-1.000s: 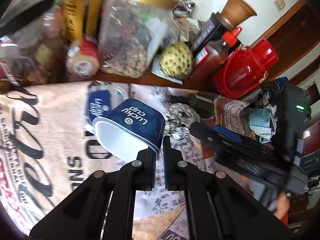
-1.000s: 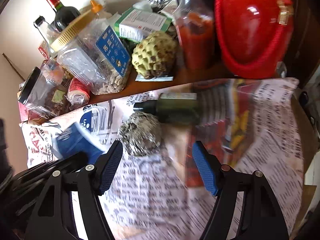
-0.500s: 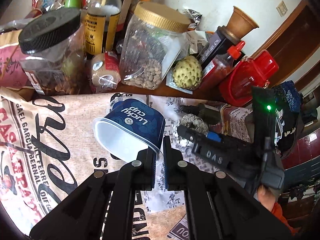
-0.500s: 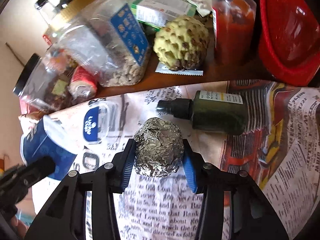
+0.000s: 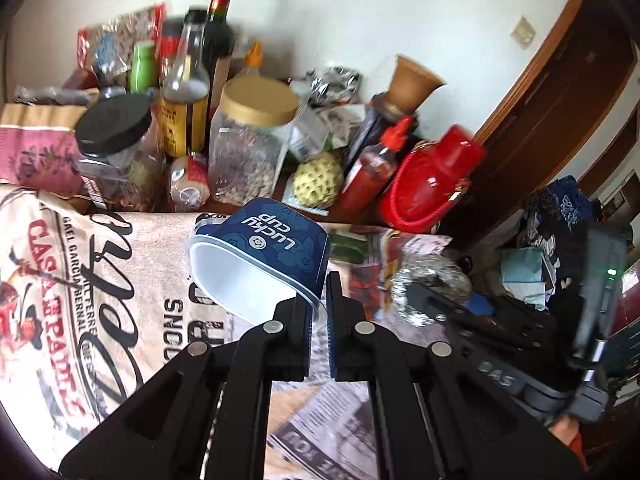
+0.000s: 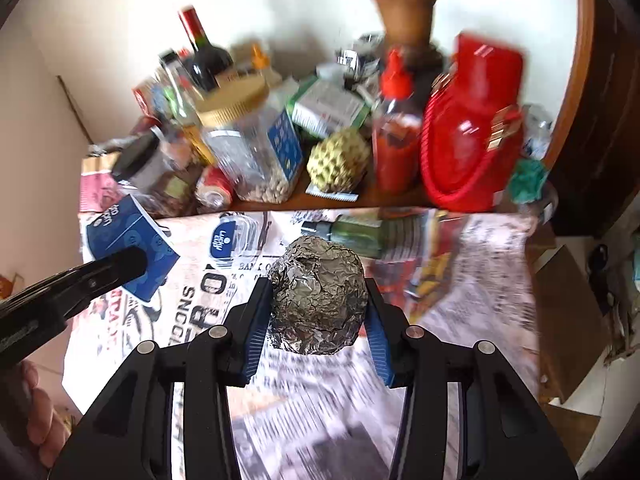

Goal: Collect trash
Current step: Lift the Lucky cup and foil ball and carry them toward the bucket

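Your left tool (image 5: 319, 312) pinches the rim of the light, bendy cup (image 5: 260, 256) and your right tool (image 6: 316, 316) squeezes the soft foil ball (image 6: 318, 300), both above the tabletop (image 6: 460, 280) at 12 o'clock, so grip gently.

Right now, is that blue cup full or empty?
Empty: the blue cup is tipped sideways in the left gripper, its white inside bare.
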`<state>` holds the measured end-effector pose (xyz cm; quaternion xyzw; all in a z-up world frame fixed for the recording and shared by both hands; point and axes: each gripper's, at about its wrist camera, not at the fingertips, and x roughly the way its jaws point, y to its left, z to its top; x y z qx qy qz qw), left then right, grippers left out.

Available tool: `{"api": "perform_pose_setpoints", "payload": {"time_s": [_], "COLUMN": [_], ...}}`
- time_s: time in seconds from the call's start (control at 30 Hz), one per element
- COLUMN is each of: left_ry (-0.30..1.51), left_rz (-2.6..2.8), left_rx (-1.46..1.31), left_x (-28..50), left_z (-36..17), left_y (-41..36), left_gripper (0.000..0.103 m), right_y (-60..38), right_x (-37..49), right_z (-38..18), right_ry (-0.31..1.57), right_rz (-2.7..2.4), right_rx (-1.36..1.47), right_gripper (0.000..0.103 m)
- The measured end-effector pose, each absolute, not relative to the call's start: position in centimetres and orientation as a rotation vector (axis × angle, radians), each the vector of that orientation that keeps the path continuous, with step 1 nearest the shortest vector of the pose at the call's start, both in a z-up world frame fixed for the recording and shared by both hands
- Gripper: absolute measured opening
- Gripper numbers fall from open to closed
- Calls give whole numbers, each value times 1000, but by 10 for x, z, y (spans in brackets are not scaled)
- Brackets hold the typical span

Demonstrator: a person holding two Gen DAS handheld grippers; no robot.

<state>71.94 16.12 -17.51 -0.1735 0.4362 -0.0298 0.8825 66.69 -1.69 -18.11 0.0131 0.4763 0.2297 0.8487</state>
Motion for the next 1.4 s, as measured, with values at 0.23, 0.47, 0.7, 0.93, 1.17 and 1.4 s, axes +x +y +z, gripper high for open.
{"api": "perform_pose_setpoints", "payload": {"time_s": [0.23,0.47,0.7,0.93,1.17,1.4], "left_ry": [801,741,672,619,646,685], "left_rz": [23,66,72,31,-3,-52], "left_rx": [-357,-345,-298,-255,-227,-203], "left_x": [658,601,538,465,373,308], "left_z": [-134,-103,-65,-47,-53,-65], "left_y": [114,82,77,93,113,126], "left_gripper": [5,5,5,5,5,5], "right_y": [-58,-85,-96,-89,-62,-54], "right_x": [616,568,517,451,373,305], "right_z": [-132,-98,-70,-51,-60,-78], "right_ry": [889,811,746,682,695,748], "right_rz": [553,600,587,521,495,456], "right_rx": [17,16,40,60,93,119], "right_gripper": [41,41,41,41,41,41]}}
